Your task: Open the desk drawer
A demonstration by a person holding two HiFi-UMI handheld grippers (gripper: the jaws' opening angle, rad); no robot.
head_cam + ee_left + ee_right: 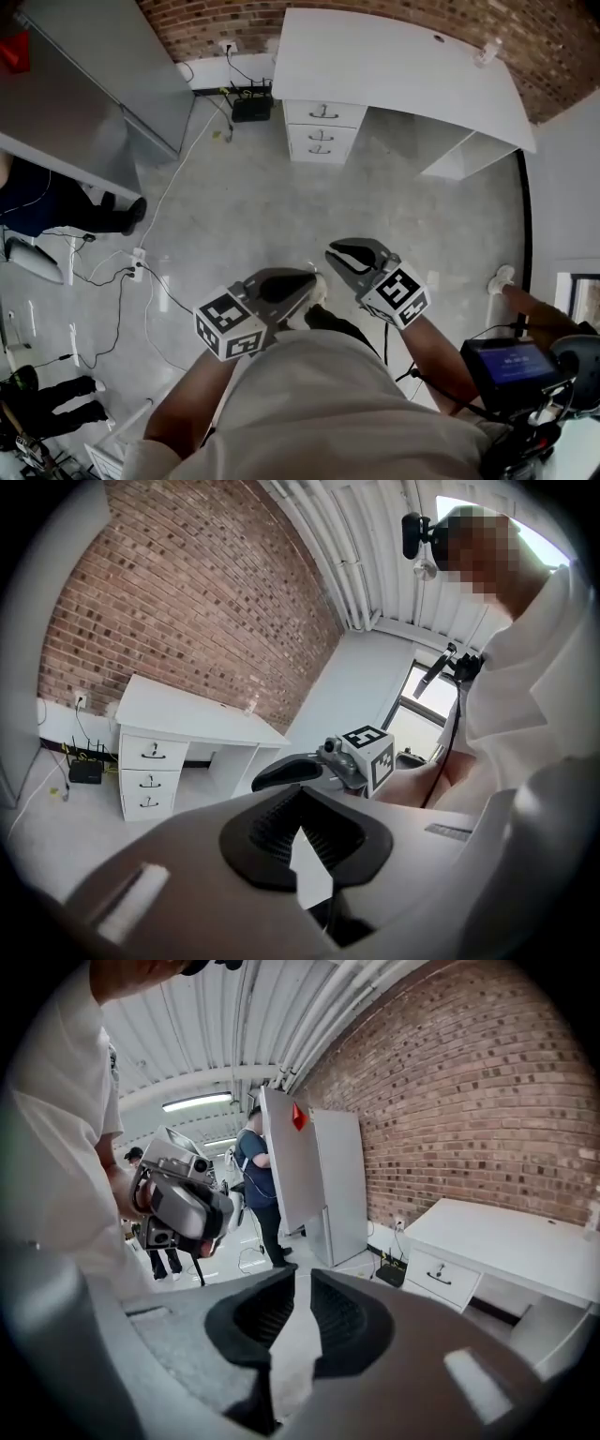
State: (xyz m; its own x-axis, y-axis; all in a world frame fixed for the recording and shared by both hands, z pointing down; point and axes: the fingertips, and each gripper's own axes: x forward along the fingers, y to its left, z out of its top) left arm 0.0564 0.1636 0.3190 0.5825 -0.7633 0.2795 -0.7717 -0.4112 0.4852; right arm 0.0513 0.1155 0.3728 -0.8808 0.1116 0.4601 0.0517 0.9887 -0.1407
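The white desk [394, 70] stands against the brick wall, far ahead of both grippers. Under its left end is a unit of three shut drawers with dark handles; the top drawer [323, 112] also shows in the left gripper view [152, 752] and the right gripper view [452, 1280]. My left gripper [312, 281] is held close to my body with its jaw tips together and nothing between them [298, 799]. My right gripper [334, 253] hangs beside it, a narrow slit between its jaws [303, 1283], holding nothing.
A tall grey cabinet [94, 75] stands at the left. A black box [251, 111] and cables [141, 272] lie on the floor left of the drawers. Another person [47, 202] stands at the left. A device with a screen [511, 366] sits at my right.
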